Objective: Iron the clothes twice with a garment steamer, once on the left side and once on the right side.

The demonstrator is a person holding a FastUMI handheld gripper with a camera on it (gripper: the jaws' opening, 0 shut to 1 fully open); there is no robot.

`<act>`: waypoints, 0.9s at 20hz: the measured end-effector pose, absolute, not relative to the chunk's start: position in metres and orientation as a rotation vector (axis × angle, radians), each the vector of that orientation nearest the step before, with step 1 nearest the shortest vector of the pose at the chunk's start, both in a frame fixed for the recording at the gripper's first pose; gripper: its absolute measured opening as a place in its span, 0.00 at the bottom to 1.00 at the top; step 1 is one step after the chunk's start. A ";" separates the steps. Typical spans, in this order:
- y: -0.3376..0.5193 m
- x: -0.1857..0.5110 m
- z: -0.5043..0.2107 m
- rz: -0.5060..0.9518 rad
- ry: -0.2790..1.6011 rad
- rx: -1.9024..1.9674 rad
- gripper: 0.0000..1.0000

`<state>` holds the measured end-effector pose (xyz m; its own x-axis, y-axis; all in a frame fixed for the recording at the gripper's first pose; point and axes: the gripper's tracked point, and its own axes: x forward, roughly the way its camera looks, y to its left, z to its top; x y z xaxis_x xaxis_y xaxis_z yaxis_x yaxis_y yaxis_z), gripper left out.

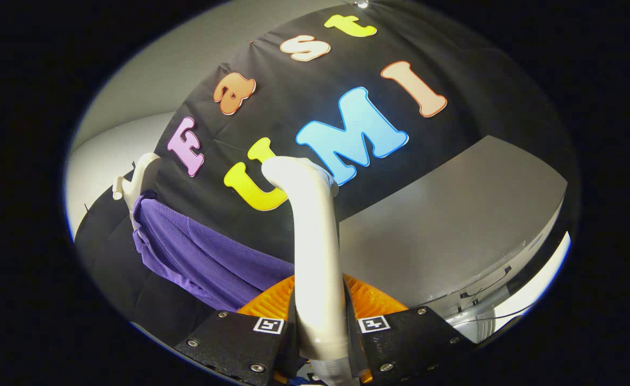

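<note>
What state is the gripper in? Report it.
Shut on the steamer: the gripper has both fingers pressed against its white handle, with the purple garment beside it.

A big gray desk (454,214) sits on the right, in front of the black cloth wall (470,80). Its top looks flat and bare. A thin dark cable (486,289) runs along its near edge. Far off to the left, a pale gray wall (186,53) shows past the cloth.

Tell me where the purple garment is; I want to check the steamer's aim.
In the gripper view the purple garment hangs from a white hanger against the black cloth wall, left of the white steamer clamped in the tongs.
</note>
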<state>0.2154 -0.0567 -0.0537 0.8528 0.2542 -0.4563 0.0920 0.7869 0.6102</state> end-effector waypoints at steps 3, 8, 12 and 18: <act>-0.039 0.198 -0.025 0.054 0.450 0.621 0.36; -0.011 0.178 0.020 -0.019 0.252 0.497 0.36; 0.018 0.171 0.048 -0.059 0.150 0.388 0.36; 0.078 0.175 0.051 -0.042 0.106 0.265 0.36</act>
